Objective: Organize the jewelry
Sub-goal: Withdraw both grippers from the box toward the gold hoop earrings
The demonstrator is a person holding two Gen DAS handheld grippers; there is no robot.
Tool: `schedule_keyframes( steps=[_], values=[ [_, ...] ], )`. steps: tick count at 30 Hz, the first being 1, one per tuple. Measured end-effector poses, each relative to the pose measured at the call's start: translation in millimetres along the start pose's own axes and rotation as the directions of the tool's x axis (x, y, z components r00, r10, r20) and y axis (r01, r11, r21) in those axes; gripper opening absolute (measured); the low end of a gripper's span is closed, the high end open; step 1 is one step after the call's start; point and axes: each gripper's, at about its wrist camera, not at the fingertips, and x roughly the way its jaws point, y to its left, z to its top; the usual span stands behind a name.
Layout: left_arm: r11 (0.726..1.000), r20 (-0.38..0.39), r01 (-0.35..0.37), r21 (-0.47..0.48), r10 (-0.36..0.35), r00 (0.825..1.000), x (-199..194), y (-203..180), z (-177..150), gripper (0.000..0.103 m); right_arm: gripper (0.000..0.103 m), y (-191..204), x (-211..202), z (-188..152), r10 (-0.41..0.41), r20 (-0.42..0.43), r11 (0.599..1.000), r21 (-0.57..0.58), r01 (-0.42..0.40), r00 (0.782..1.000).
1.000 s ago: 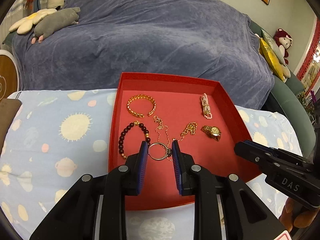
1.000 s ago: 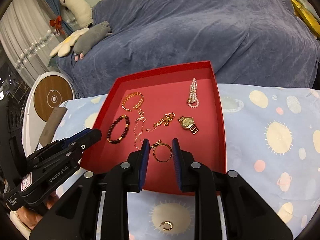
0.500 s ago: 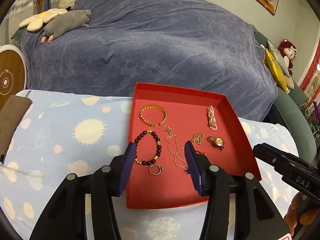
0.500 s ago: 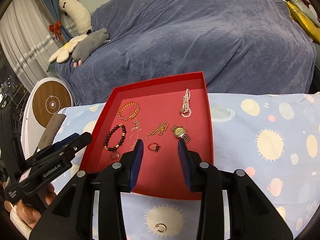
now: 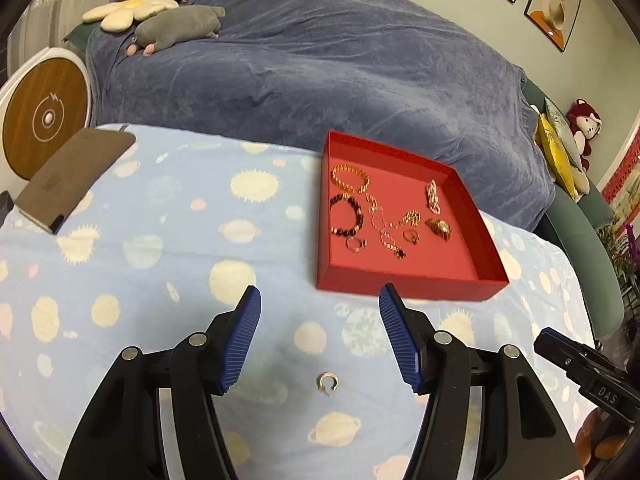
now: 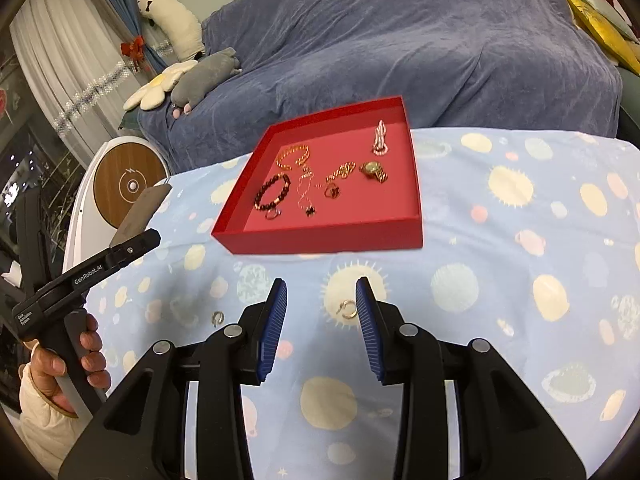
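A red tray (image 5: 404, 282) sits on the planet-print cloth and holds a gold bracelet (image 5: 350, 177), a dark bead bracelet (image 5: 348, 216), a thin chain (image 5: 380, 226), a pearl piece (image 5: 433, 196), a gold watch (image 5: 439, 228) and two rings (image 5: 355, 244). My left gripper (image 5: 320, 300) hovers short of the tray's near wall, its jaws opening and pressing on nothing; a small silver hoop (image 5: 327, 383) lies on the cloth below them. My right gripper (image 6: 321, 284) stands open, with a gold hoop (image 6: 347, 309) on the cloth beside its right finger. The silver hoop (image 6: 217, 318) lies further left.
A brown flat case (image 5: 72, 180) lies at the cloth's far left edge, beside a round white and wood disc (image 5: 44, 116). Behind the table is a sofa under a blue cover (image 5: 320, 60) with plush toys (image 5: 176, 30). A hand (image 6: 60, 360) holds the left gripper's handle.
Both grippers let go of the rings, which now lie in the tray. Both pulled back from the tray to over the near cloth, and their jaws stand wider.
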Motion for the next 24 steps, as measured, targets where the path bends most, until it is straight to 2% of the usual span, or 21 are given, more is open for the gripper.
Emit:
schedule_keyframes(
  steps=[4,7,12,15,16,17,20,23,24],
  values=[
    [0.996,-0.061,-0.008,0.089,0.014,0.998,13.3,-8.8,-28.8,0.064,0.034,1.5,8.9,-15.7,-0.038,-0.032,0.998,-0.041,0.036,0.999],
    [0.986,-0.089,-0.041,0.164,0.057,0.994,28.2,-16.5,-47.5,0.064,0.034,-7.4,14.0,-24.2,-0.046,-0.057,0.999,-0.028,0.045,0.997],
    [0.979,-0.107,-0.07,0.194,0.092,0.99,50.8,-24.2,-58.1,0.064,0.034,-14.5,29.0,-31.6,-0.075,-0.082,0.997,-0.031,0.073,0.994],
    [0.974,-0.115,-0.062,0.217,0.089,0.989,57.3,-31.2,-58.4,0.048,0.034,-12.2,38.6,-30.8,-0.082,-0.091,0.996,-0.042,0.078,0.992],
    [0.973,-0.124,-0.057,0.224,0.086,0.989,58.9,-33.0,-59.9,0.041,0.034,-11.5,41.1,-30.7,-0.082,-0.094,0.996,-0.044,0.078,0.992],
    [0.972,-0.136,-0.047,0.228,0.079,0.988,60.6,-33.9,-61.8,0.028,0.034,-10.7,43.6,-30.3,-0.082,-0.097,0.996,-0.047,0.078,0.992],
    [0.97,-0.151,-0.04,0.241,0.079,0.985,64.2,-34.5,-66.3,0.012,0.034,-8.9,47.7,-29.2,-0.076,-0.106,0.996,-0.048,0.071,0.991],
    [0.973,-0.154,-0.029,0.228,0.065,0.986,64.5,-32.5,-67.2,0.001,0.034,-7.7,48.5,-27.7,-0.074,-0.105,0.996,-0.05,0.069,0.992],
    [0.977,-0.163,-0.015,0.214,0.051,0.985,64.7,-30.4,-66.8,0.0,0.034,-7.7,48.6,-27.0,-0.073,-0.104,0.997,-0.048,0.068,0.992]
  ],
)
